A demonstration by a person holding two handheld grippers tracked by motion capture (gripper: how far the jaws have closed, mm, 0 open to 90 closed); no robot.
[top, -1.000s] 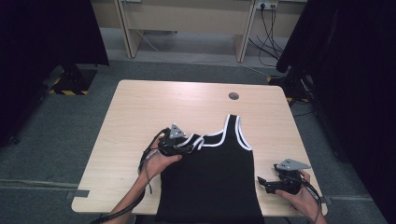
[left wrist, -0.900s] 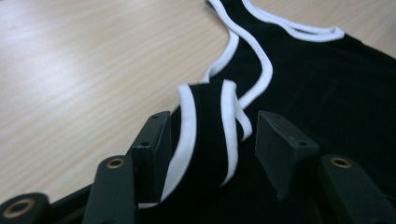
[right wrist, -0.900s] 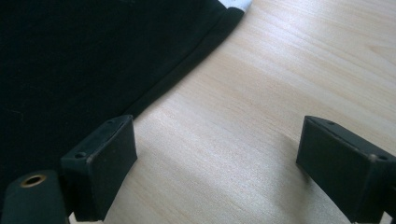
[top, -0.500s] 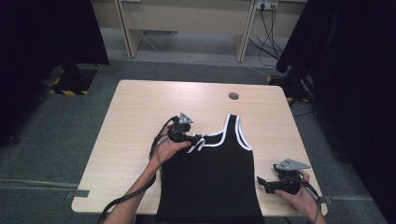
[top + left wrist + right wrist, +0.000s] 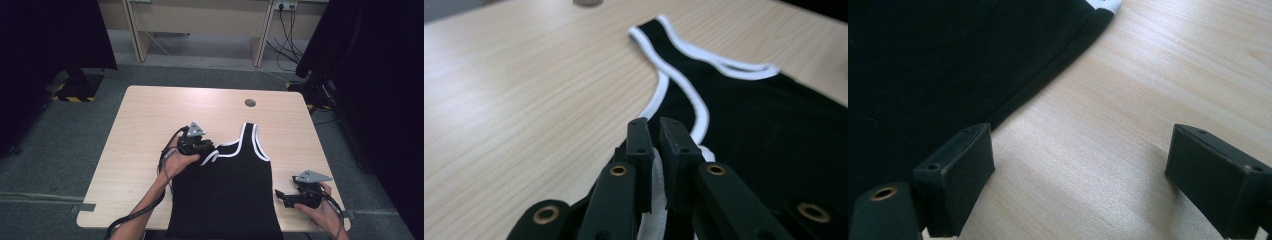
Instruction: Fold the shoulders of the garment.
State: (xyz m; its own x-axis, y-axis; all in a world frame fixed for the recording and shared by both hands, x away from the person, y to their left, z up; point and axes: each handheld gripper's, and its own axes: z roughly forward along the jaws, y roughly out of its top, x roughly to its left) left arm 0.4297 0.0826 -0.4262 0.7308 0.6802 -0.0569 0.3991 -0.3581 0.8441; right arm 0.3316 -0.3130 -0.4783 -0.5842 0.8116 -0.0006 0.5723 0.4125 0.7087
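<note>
Limp, light black tank top (image 5: pixel 225 190): my left gripper (image 5: pixel 659 131) has just closed, pinching its white-trimmed strap (image 5: pixel 655 187); my right gripper (image 5: pixel 1078 175) stands spread beside the side seam.

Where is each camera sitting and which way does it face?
High view: above the near side, facing forward and down on the light wooden table; forearms show.
Left gripper view: on the left tongs, pinched on the black white-trimmed tank top.
Right gripper view: on the right tongs, open.
All share the top.
</note>
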